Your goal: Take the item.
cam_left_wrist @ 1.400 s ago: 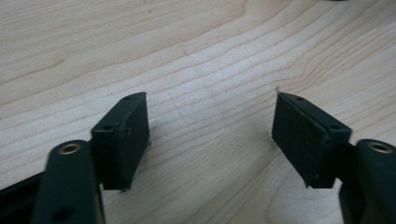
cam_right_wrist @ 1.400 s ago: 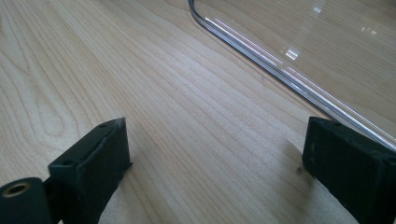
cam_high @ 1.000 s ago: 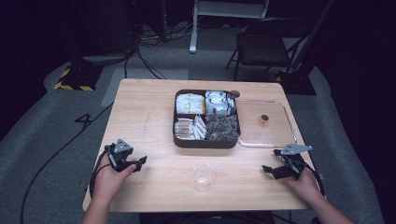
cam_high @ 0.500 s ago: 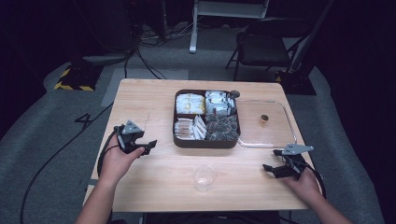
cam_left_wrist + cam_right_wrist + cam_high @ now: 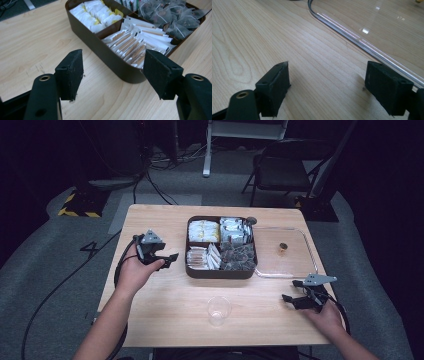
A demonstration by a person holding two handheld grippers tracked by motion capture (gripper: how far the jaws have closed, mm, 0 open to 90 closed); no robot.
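Left gripper point(image 5: 167, 258) — fingers spread — points at the brown box point(image 5: 220, 270), near its paper sticks point(image 5: 135, 45) lying crosswise.

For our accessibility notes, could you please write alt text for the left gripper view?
The left gripper, its two black jaws wide open and holding nothing, points at the near wall of a brown compartment box on a light wooden table. The box holds white sachets, paper stick packets and mesh tea bags.

Black left claw point(image 5: 170, 258), grey three-cornered plate, black cable, brass rivets
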